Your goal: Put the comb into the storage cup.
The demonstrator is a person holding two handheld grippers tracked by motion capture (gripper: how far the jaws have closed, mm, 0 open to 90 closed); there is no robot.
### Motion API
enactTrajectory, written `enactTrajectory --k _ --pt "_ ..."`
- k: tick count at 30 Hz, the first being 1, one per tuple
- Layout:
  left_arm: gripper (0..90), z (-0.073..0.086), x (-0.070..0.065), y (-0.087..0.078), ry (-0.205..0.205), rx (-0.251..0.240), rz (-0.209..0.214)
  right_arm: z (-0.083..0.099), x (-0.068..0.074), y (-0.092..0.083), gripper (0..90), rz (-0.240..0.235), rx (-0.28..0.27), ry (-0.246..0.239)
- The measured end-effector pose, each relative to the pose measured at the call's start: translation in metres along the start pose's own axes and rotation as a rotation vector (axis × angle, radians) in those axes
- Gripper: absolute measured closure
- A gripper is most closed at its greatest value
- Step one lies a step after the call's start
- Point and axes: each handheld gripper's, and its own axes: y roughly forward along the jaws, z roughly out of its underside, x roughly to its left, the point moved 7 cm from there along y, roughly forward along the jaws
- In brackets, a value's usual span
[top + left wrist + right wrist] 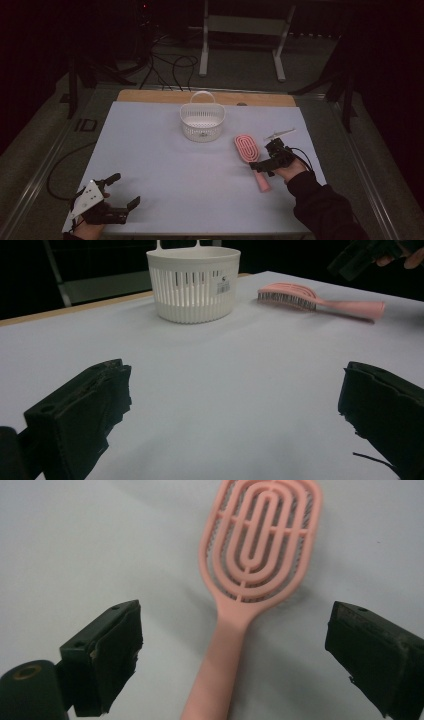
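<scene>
Dark room; a pale sheet (165, 165) covers the table. The right gripper (235, 650), at the high view's right centre, has its jaws spread wide on either side of the pink brush (250, 580), touching nothing; the left gripper (115, 192), also spread and empty, rests at lower left. Judgement: lower squarely, close on the narrow handle near the head, then lift toward the white basket (202, 122) at upper centre.

A wooden table (150, 95) carries a white sheet (160, 165). On the sheet, a white basket (202, 122) stands at twelve o'clock; a pink hairbrush (250, 155) lies at three o'clock.
</scene>
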Motion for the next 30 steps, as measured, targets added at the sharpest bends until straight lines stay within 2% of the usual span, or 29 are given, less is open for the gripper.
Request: enactTrajectory --k 1,4,6,8,11,18,23,25,26,28,30 --pt "0.1 0.000 0.000 0.000 0.001 0.001 0.000 -0.001 -0.002 -0.001 8.1 0.014 -0.011 0.011" --pt "0.1 0.000 0.000 0.000 -0.001 0.002 0.000 -0.002 -0.001 -0.002 8.1 -0.004 -0.010 0.019" --pt "0.1 0.000 0.000 0.000 0.001 0.003 0.000 -0.001 -0.002 -0.001 8.1 0.018 0.002 0.021" --pt "0.1 0.000 0.000 0.000 0.002 0.004 0.002 -0.001 0.000 0.002 8.1 0.010 0.016 0.052" --pt "0.1 0.000 0.000 0.000 0.001 0.002 0.000 0.000 0.003 0.004 8.1 0.017 0.032 0.057" --pt "0.1 0.000 0.000 0.000 0.001 0.003 0.000 0.004 0.011 0.016 9.2 0.046 0.083 0.117" --pt "0.1 0.000 0.000 -0.001 -0.004 0.000 -0.001 0.006 0.014 0.021 13.9 0.047 0.118 0.138" --pt "0.1 0.000 0.001 -0.001 -0.007 -0.001 0.000 0.005 0.014 0.021 17.7 0.064 0.128 0.147" --pt "0.1 0.000 0.001 -0.001 -0.006 -0.001 -0.001 0.005 0.014 0.020 22.3 0.077 0.139 0.152" --pt "0.1 0.000 0.000 -0.001 -0.005 -0.001 -0.001 0.005 0.014 0.019 23.9 0.080 0.146 0.160" --pt "0.1 0.000 0.000 -0.001 -0.005 -0.001 0.000 0.006 0.016 0.019 29.5 0.077 0.173 0.161"
